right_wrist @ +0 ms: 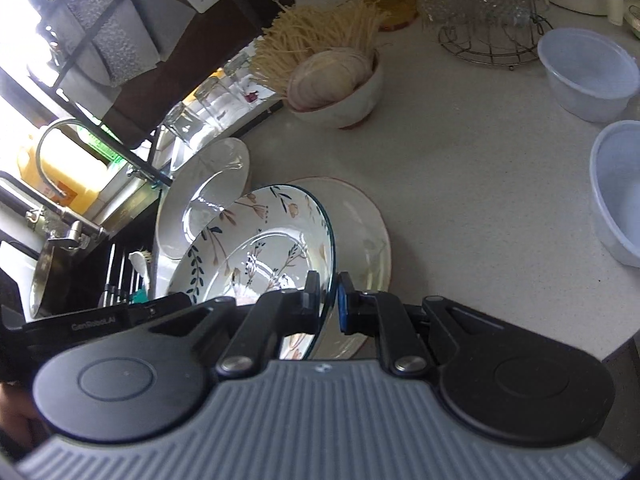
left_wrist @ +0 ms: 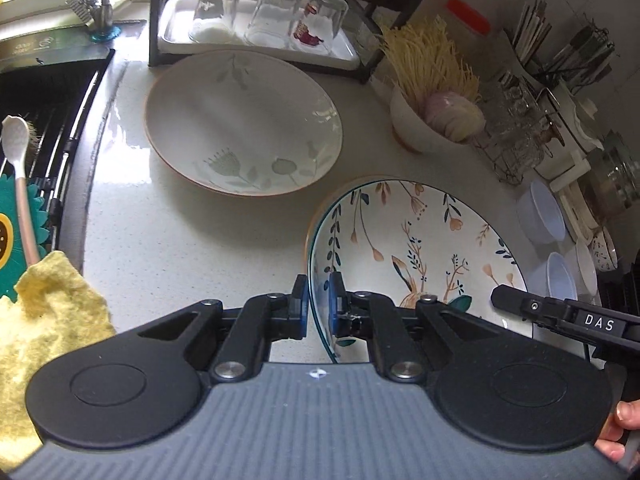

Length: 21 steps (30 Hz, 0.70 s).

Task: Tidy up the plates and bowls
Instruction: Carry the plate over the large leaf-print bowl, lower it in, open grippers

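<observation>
Two printed labels: "DAS" on right gripper point(left_wrist: 496, 294), "GenRobot.AI" on left gripper point(right_wrist: 176, 300).

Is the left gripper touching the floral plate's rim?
Touching. In the left wrist view the left gripper has one pad on each side of the floral plate rim, clamped with no gap visible.

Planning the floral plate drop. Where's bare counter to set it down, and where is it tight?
Bare counter lies between the sink edge, the pale leaf plate and the floral plate. A second open patch sits between the noodle bowl and the plastic tubs. It is crowded along the glass rack and the jars.
</observation>
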{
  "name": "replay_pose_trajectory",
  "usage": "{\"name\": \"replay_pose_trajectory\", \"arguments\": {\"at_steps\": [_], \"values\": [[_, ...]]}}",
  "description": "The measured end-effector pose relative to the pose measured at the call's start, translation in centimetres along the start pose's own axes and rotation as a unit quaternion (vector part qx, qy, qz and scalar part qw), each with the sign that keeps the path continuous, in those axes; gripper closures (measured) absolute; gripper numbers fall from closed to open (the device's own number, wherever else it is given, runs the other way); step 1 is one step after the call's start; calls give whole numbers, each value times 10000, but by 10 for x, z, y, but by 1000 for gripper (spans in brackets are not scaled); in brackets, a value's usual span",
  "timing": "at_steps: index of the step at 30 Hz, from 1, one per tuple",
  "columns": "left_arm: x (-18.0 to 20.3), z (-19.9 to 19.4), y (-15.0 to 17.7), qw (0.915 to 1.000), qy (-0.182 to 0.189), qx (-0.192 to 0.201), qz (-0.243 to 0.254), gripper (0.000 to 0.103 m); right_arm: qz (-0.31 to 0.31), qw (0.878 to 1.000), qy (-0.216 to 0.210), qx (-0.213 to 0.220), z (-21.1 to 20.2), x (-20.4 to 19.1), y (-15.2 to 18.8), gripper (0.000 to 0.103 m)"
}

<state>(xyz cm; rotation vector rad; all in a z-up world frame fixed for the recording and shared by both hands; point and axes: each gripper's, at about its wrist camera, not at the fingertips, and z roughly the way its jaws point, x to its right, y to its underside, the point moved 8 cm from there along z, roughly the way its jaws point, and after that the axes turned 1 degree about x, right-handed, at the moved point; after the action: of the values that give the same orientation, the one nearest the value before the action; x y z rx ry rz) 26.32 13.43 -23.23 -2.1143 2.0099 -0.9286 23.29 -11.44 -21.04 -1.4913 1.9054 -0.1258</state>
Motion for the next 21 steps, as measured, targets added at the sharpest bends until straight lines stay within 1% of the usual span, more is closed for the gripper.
{"name": "replay_pose_trajectory", "arguments": {"at_steps": [6,12,17,21], "values": [[10,25,-1,9997,27,-219,78,92,112,9996,251,65,7,18,2,91],[13,41,-4,9991,-8,-396,162,91,265,9989,376,128,15,29,1,91],[12,46,-10,9988,-81,-423,214,91,293,9983,473,193,22,29,0,90],[14,45,-13,9985,-78,-460,290,88,374,9974,558,255,27,28,-2,88]]}}
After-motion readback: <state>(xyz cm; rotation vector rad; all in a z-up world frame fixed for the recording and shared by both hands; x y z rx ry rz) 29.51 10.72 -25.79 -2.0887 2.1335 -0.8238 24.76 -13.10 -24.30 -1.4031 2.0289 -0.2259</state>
